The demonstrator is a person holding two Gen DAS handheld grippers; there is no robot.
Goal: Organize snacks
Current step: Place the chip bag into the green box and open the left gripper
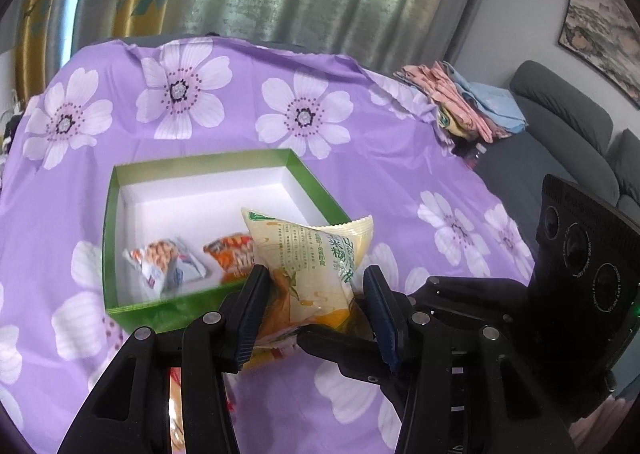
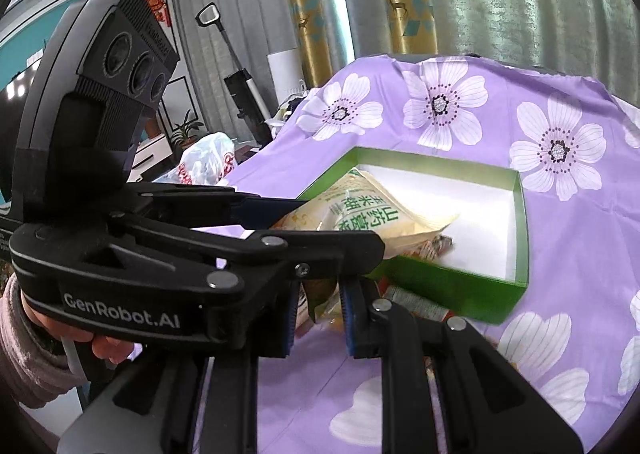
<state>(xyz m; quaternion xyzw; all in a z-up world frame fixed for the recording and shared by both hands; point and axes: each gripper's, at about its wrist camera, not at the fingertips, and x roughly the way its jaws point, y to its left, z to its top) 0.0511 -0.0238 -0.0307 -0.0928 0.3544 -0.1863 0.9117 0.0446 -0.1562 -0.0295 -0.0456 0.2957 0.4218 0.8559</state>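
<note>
The left gripper [image 1: 316, 304] sits closest to its camera, its two black fingers pinching a pale yellow snack packet [image 1: 310, 254] held just above the near wall of an open green box [image 1: 316, 181]. The right gripper [image 2: 320, 318] pinches a lower corner of the same packet, its fingers nearly pressed together. The box rests on a purple flowered cloth [image 1: 240, 101] and holds two orange-and-white snack packets [image 1: 164, 264].
</note>
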